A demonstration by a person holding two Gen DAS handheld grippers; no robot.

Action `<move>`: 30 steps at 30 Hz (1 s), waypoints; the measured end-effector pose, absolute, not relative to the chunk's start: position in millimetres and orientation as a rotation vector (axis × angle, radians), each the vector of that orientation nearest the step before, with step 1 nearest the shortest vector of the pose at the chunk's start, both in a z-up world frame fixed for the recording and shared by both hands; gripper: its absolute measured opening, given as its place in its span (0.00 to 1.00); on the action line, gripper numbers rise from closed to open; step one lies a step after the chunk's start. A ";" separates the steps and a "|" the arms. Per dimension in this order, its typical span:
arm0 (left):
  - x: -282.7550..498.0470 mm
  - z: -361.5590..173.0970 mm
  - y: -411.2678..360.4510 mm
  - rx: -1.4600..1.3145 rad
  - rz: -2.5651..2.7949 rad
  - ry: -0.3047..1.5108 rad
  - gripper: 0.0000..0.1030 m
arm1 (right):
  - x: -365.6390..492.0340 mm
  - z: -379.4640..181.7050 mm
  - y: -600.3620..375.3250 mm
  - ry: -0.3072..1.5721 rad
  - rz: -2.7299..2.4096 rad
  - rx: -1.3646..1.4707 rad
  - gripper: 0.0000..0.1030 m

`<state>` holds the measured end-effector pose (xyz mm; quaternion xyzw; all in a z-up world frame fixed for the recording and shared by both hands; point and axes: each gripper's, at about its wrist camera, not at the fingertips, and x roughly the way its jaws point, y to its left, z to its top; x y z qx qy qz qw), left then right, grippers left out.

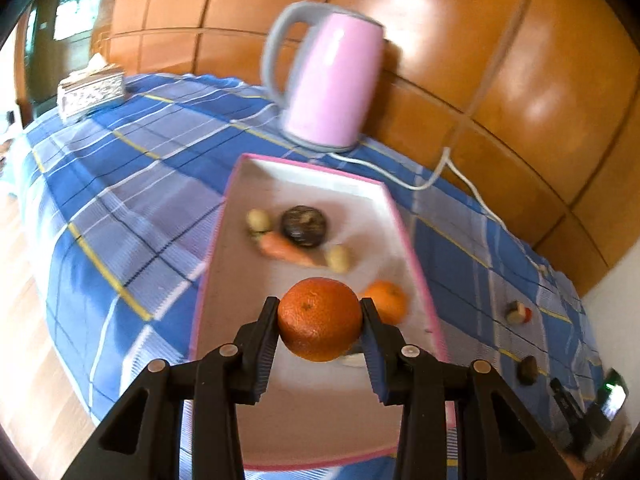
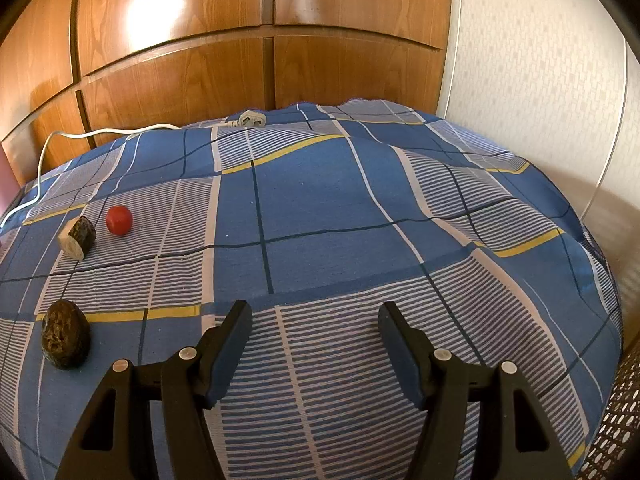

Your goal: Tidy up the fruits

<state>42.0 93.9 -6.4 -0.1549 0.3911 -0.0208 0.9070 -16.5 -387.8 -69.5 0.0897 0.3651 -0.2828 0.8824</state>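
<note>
Blue checked cloth [image 1: 120,208] spreads beneath a pink-rimmed white tray [image 1: 224,216]. Above the tray's near half, the left gripper [image 1: 320,320] clamps a round, dimpled, deep-orange orange [image 1: 319,319].

Over on the right, the right gripper [image 2: 315,316] hangs spread apart above the cloth; a small red tomato [image 2: 119,220] lies well left.

Right gripper [image 2: 315,316] gapes above checked cloth [image 2: 320,208]; tomato [image 2: 119,220] far left.
</note>
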 end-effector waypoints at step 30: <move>44.8 -25.4 94.2 -0.243 0.118 0.812 0.56 | -16.9 -68.8 -388.4 0.760 -0.590 0.184 0.64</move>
